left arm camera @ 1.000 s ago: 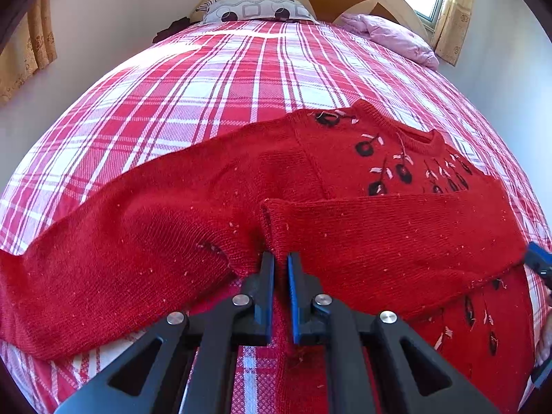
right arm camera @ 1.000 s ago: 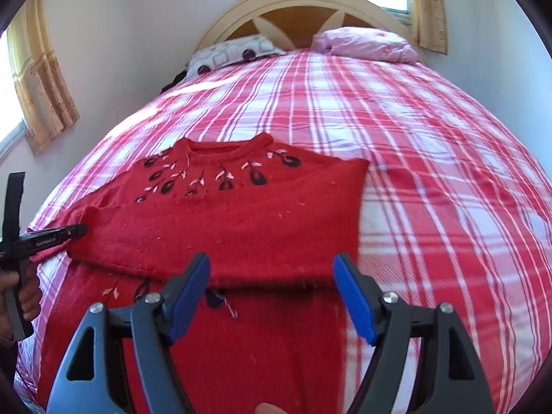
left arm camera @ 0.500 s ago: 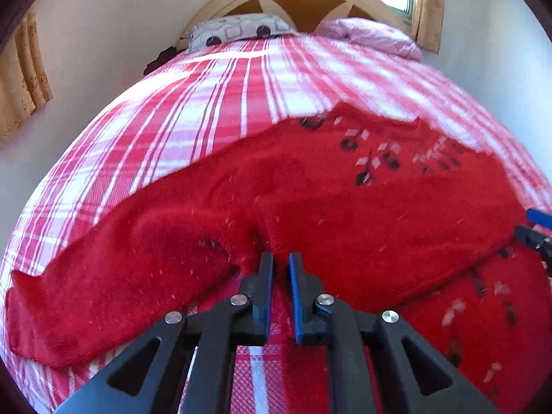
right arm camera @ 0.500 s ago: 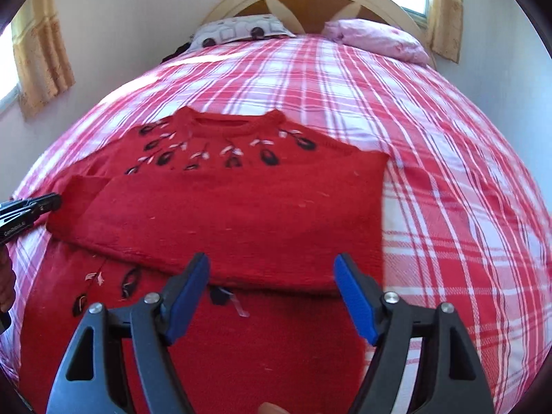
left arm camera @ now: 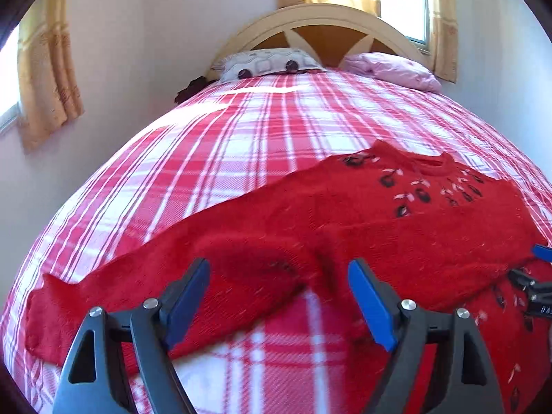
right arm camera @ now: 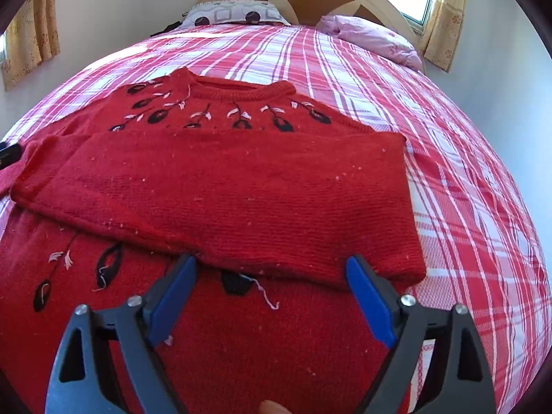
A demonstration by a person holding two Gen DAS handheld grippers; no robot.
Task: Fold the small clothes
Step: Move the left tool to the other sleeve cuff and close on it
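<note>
A red knit sweater (right arm camera: 241, 186) with black and white embroidery lies flat on the bed. Its right sleeve (right arm camera: 220, 193) is folded across the chest. Its left sleeve (left arm camera: 145, 276) stretches out to the left over the bedspread. My left gripper (left arm camera: 279, 296) is open and empty, just above the sweater near the left armpit. My right gripper (right arm camera: 272, 293) is open and empty over the sweater's lower front, just below the folded sleeve. The right gripper's tip also shows at the right edge of the left wrist view (left arm camera: 538, 276).
The bed has a red and white plaid cover (left arm camera: 241, 158). A patterned pillow (left arm camera: 265, 65) and a pink pillow (left arm camera: 390, 69) lie by the wooden headboard (left arm camera: 324, 31). Walls and curtained windows stand on both sides.
My left gripper has opened and let go of the folded sleeve's cuff, then lifted and pulled back. The right gripper stayed open and moved closer over the sweater.
</note>
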